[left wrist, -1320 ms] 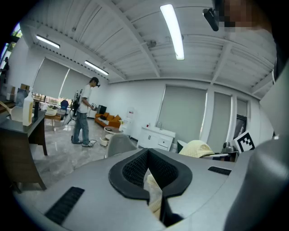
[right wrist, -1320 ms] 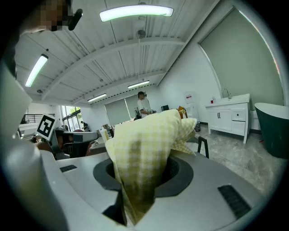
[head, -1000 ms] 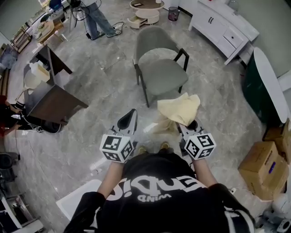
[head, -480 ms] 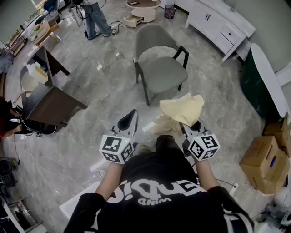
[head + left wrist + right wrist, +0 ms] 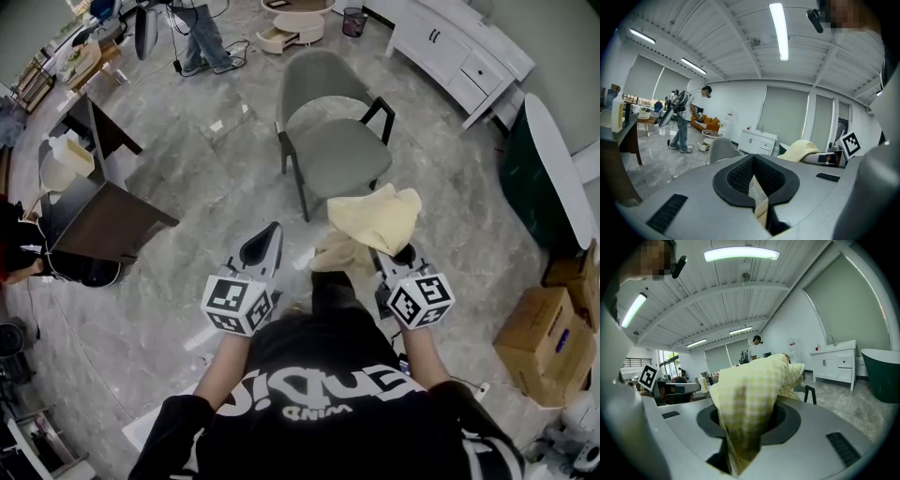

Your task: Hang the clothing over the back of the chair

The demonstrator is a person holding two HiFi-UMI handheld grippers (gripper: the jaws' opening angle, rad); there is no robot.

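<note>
Clothing [image 5: 373, 220], pale yellow with small checks, is pinched in the right gripper [image 5: 386, 261]. That gripper's own view shows its two jaws closed on a fold of the cloth, which puffs up above them. One loose end hangs down toward the floor [image 5: 187, 187].

The left gripper [image 5: 270, 234] is beside it, apart from the cloth. Its jaws stand a little apart, with only a thin slit between them and nothing pinched in it.

The chair [image 5: 333, 141] is in front of both grippers, near but not touching. It is grey-green with dark legs. Its seat faces the person, and its round back is on the far side.

There is bare floor all around the chair, so there is room on each side of it. A dark table [image 5: 103, 220] is off to the left. A dark green tub [image 5: 534, 178] and a cardboard box [image 5: 539, 342] are off to the right. A white cabinet [image 5: 450, 47] stands at the far right, and a person [image 5: 202, 33] stands far behind the chair.

Each gripper has a cube with black and white square marks. The black shirt [image 5: 319, 394] at the bottom has big white letters, seen upside down, that I cannot read for sure.
</note>
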